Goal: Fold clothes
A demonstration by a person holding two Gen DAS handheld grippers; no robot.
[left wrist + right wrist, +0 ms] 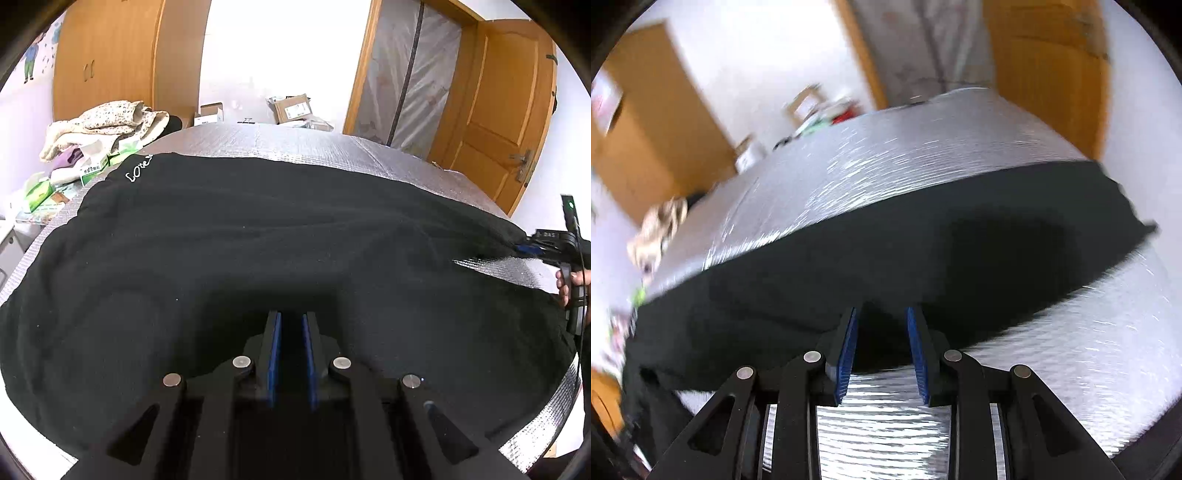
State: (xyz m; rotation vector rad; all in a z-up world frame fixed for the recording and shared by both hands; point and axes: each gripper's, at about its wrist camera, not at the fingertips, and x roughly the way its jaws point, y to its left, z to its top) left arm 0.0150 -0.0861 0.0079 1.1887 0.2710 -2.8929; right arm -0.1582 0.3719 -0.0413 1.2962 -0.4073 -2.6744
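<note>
Left gripper (291, 317): jaws narrow, blue pads with a slim gap; dark cloth fills the gap, but whether the pads pinch it I cannot tell.
Right gripper (881, 314): jaws moderately wide; black hem lies between the fingertips, pads (847, 343) not seen pressing on it; silver surface shows between the finger bases.
Right gripper, seen from left wrist view: at the far right edge, held by a hand (570, 282), tips at the garment's edge.
Black garment (240, 258): spread flat across the silver mat (295, 142), covering most of it; white script near its far left corner.
Right wrist view: blurred; garment's near edge crosses the picture as 1 dark band.
Clutter (99, 125): pile of pale fabrics and green boxes beside the mat's far left.
Background: wooden wardrobe (107, 59), wooden door (506, 110), cardboard boxes (291, 107).
</note>
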